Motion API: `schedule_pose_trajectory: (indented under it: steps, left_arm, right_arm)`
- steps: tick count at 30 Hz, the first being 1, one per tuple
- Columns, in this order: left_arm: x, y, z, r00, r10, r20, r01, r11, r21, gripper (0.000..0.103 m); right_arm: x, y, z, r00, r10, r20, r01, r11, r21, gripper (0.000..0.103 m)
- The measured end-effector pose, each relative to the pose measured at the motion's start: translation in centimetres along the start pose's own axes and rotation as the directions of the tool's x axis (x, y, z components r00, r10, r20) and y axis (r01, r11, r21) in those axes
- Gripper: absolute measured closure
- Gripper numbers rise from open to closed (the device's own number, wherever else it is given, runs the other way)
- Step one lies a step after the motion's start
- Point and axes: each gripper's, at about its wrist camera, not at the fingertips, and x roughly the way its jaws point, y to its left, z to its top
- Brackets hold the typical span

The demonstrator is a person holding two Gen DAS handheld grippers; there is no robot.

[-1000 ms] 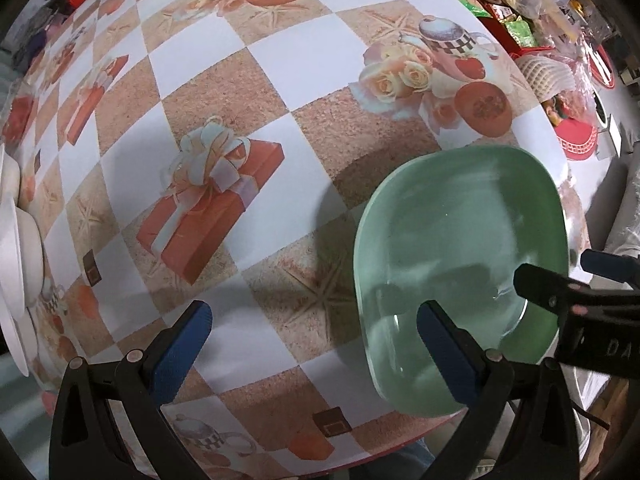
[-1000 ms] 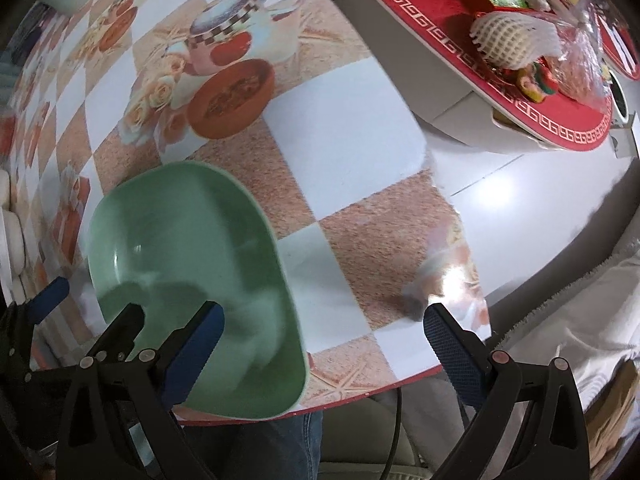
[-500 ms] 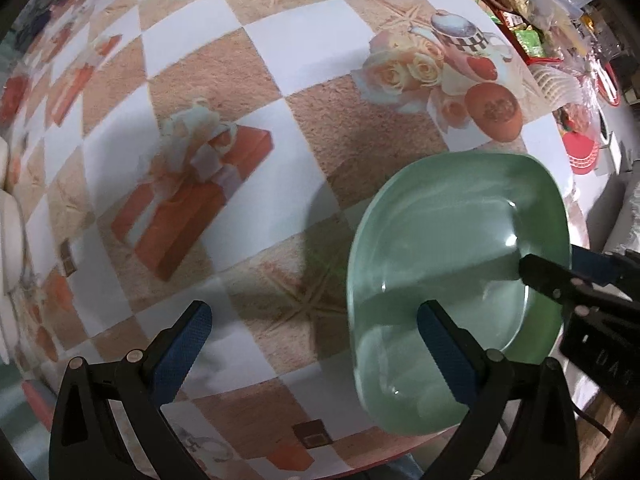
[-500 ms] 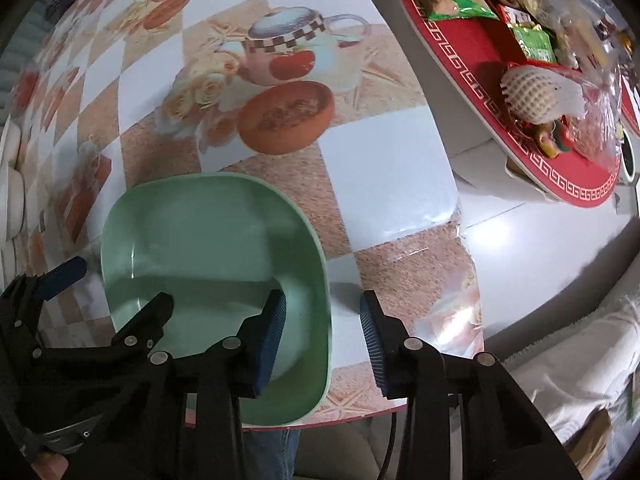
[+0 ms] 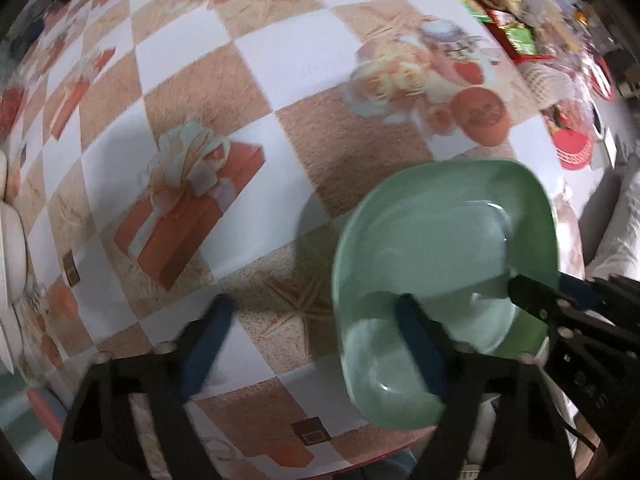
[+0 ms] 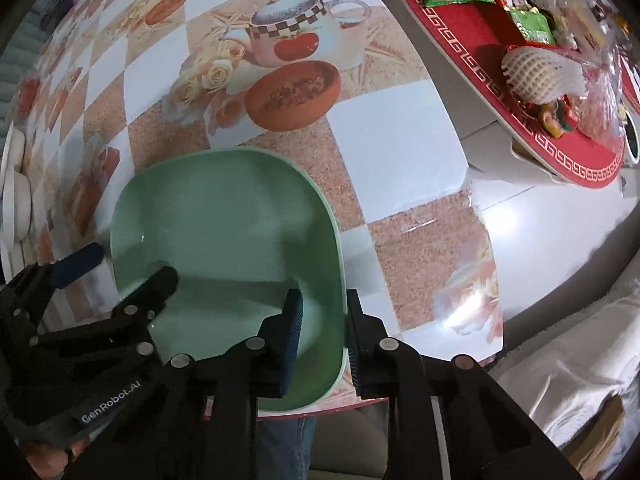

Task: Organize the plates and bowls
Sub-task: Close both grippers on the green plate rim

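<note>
A green plate is clamped at its right rim by the right gripper, near the bench edge; the left gripper is spread wide over its left rim.

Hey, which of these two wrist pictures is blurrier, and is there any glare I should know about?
Left wrist view: motion-smeared, with soft tablecloth prints and streaked left tongs. Right wrist view: sharp; the right tongs on the green bowl rim read crisply, but a bright glare patch sits on the tablecloth edge near the floor. Both bend strongly at the edges from the fisheye.
</note>
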Motion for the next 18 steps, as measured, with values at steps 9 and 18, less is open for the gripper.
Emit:
schedule_pose_trajectory:
  steps: [9,18]
  left_arm:
    - [-1.0,1.3,-1.4,1.000,-0.028,0.002,0.027,0.998,0.050,0.085]
    - [-1.4,8.6,-5.7,1.000,0.028,0.001,-0.028,0.999,-0.041,0.085]
  right_arm:
    - [0.0,2.2,-1.0,0.999,0.029,-0.027,-0.030,1.000,-0.009,0.088]
    - [1.4,10.8,-3.3,0.997,0.032,-0.067,-0.043,0.984,-0.171,0.088]
